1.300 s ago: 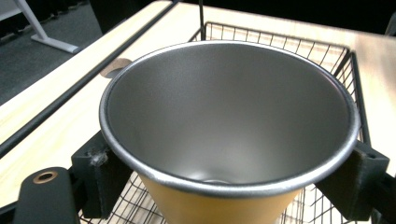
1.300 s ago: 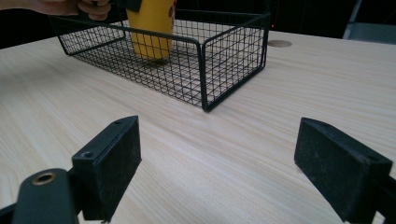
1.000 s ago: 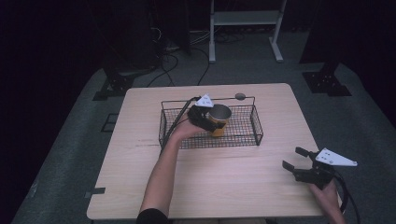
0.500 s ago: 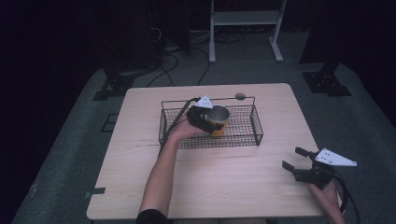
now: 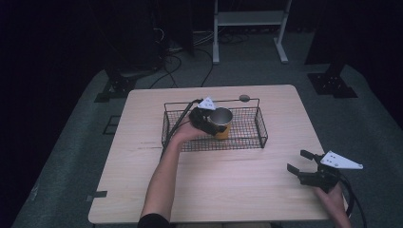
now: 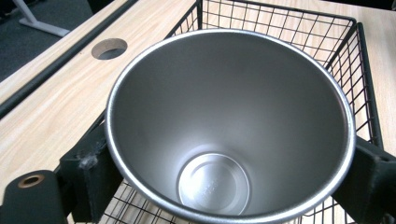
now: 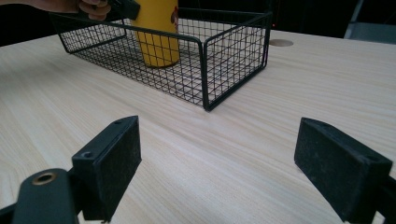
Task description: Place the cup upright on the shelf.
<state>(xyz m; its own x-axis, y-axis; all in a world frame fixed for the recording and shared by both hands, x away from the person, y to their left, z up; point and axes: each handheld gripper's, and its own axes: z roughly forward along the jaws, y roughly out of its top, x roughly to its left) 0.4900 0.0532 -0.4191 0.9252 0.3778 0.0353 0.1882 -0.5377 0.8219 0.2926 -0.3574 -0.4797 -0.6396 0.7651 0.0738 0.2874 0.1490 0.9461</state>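
Yellow steel-lined cup (image 5: 222, 124) upright in basket (image 5: 261, 130), left claw (image 6: 224, 186) just loosening around it.

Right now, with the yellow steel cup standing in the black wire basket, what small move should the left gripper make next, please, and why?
Probably lift the left gripper straight up and away. The yellow steel cup stands upright on the floor of the black wire basket, and the jaws, just opening, flank its rim with a sliver of gap, so it looks delivered.
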